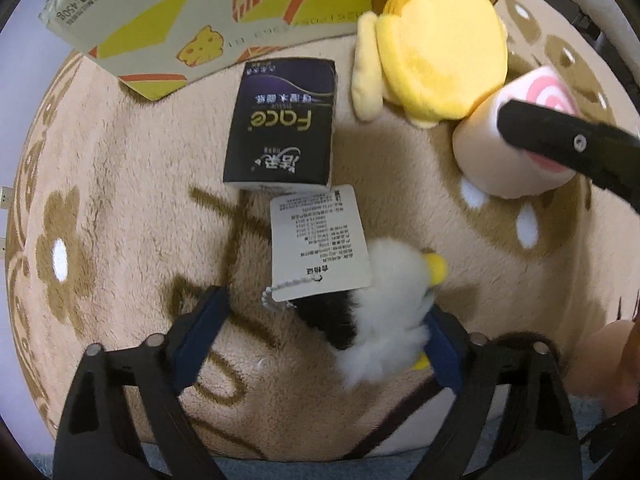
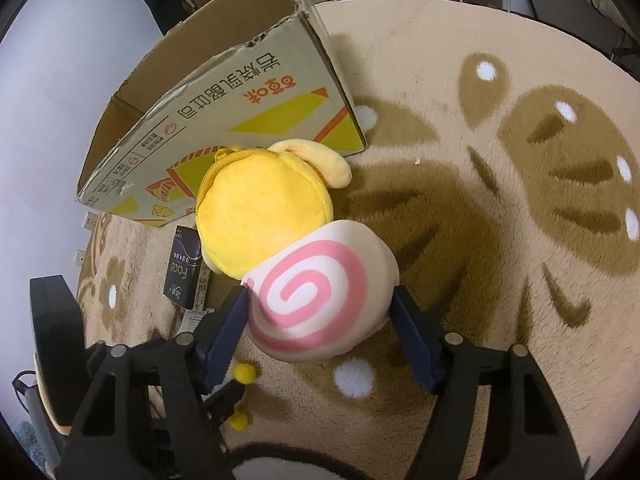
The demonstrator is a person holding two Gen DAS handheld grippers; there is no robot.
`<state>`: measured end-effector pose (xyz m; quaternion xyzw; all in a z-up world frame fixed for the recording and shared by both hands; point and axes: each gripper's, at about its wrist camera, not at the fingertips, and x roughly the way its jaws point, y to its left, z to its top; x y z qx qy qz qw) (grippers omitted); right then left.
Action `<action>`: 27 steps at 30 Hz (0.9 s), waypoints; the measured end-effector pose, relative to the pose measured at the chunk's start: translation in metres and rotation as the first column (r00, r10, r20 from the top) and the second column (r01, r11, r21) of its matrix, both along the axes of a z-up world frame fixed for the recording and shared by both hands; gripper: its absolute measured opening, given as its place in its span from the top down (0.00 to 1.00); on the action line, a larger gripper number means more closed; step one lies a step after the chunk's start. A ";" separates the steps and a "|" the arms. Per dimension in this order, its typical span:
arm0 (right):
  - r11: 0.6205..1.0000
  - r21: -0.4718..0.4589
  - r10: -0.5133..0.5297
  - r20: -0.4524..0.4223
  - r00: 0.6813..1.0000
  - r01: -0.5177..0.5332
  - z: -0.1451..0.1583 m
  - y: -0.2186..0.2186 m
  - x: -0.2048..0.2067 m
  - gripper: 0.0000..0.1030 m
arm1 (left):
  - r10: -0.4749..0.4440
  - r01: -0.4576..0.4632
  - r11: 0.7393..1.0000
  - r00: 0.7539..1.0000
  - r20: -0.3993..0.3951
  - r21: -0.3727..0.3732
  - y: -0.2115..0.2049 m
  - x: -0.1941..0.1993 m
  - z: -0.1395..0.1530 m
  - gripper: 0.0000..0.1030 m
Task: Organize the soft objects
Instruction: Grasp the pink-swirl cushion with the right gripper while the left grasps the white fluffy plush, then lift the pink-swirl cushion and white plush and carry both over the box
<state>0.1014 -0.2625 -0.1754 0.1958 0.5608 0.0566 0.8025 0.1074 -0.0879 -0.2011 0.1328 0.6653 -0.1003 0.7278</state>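
Observation:
A white and black fluffy plush (image 1: 384,320) with yellow bits and a paper tag (image 1: 320,244) lies on the beige rug. My left gripper (image 1: 320,332) points down over it, open; the right pad touches its fur and the left pad stands clear. A cream roll plush with a pink swirl (image 2: 316,292) (image 1: 492,156) lies beside a round yellow plush pouch (image 2: 256,216) (image 1: 436,52). My right gripper (image 2: 320,312) straddles the roll, open, with both pads close against its sides and no squeeze showing. One of its black fingers (image 1: 560,148) crosses the roll in the left wrist view.
An open cardboard box (image 2: 240,100) (image 1: 200,20) lies on its side at the rug's far edge, behind the yellow pouch. A dark tissue pack (image 1: 280,124) (image 2: 182,276) lies in front of it. The rug (image 2: 500,240) stretches away to the right. A hand (image 1: 608,360) shows at lower right.

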 end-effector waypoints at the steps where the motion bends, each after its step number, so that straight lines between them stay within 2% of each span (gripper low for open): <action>1: 1.000 -0.001 0.000 0.002 1.000 0.000 0.000 0.000 0.000 0.29 | -0.005 0.005 1.000 1.000 0.006 -0.001 -0.003 0.001 0.000 0.18; 5: 1.000 -0.002 -0.004 0.007 1.000 0.004 0.000 0.001 -0.001 0.34 | -0.025 0.025 1.000 0.999 0.022 -0.017 -0.010 -0.004 0.005 0.32; 7: 1.000 -0.006 -0.004 0.014 1.000 0.004 0.002 0.002 -0.003 0.41 | -0.038 0.039 0.999 0.999 0.025 -0.038 -0.017 -0.010 0.008 0.46; 9: 1.000 -0.006 0.002 0.022 1.000 -0.002 0.004 0.003 -0.003 0.45 | -0.044 0.045 0.999 0.998 0.050 -0.027 -0.016 -0.014 0.013 0.49; 12: 1.000 -0.012 0.008 0.031 1.000 -0.007 0.006 0.004 -0.005 0.49 | -0.035 0.036 0.999 0.995 0.092 -0.011 -0.021 -0.019 0.021 0.51; 16: 1.000 -0.018 0.006 0.044 0.999 -0.005 0.009 0.007 -0.007 0.52 | 0.007 -0.003 0.999 0.994 0.110 -0.038 -0.015 -0.016 0.028 0.51; 27: 1.000 -0.007 0.021 0.138 0.990 -0.020 0.031 0.009 -0.020 0.53 | 0.028 -0.018 0.998 0.983 0.179 -0.059 0.006 -0.018 0.053 0.51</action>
